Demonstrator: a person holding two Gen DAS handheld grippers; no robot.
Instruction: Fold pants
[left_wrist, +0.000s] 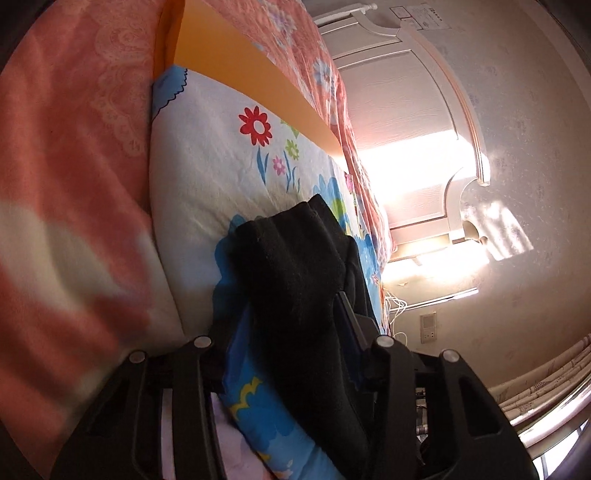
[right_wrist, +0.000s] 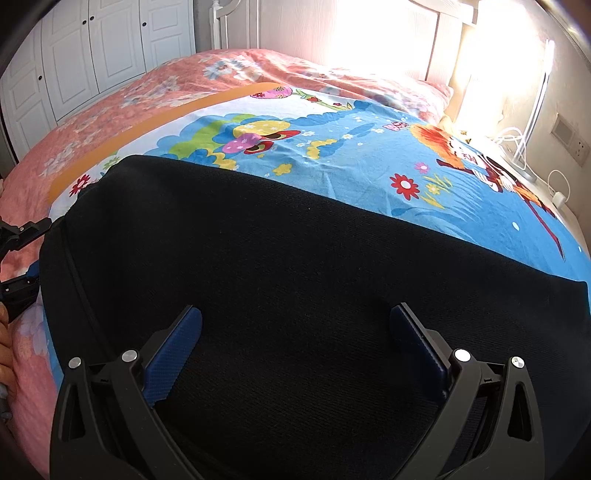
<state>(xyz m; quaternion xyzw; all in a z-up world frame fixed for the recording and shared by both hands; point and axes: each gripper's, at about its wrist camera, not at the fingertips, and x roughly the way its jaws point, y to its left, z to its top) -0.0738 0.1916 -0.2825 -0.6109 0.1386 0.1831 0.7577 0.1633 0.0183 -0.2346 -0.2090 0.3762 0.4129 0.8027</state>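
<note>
Black pants (right_wrist: 277, 258) lie folded flat on a cartoon-print sheet (right_wrist: 332, 147) spread over the bed. My right gripper (right_wrist: 295, 325) hovers over the near part of the pants, open wide, its blue pads (right_wrist: 181, 343) apart with only flat fabric under them. My left gripper (right_wrist: 31, 251) is at the pants' left edge. In the left wrist view the picture is rolled sideways, and a thick fold of the pants (left_wrist: 295, 277) fills the gap between the left gripper's (left_wrist: 291, 317) jaws, which look closed on it.
A pink floral bedspread (right_wrist: 129, 92) lies under the sheet, whose orange border (right_wrist: 110, 144) runs along the far left. A white headboard (right_wrist: 351, 37) and a wardrobe (right_wrist: 92, 48) stand behind. Cables and a plug (right_wrist: 517, 144) lie at the right. A hand (right_wrist: 5, 350) shows at the left edge.
</note>
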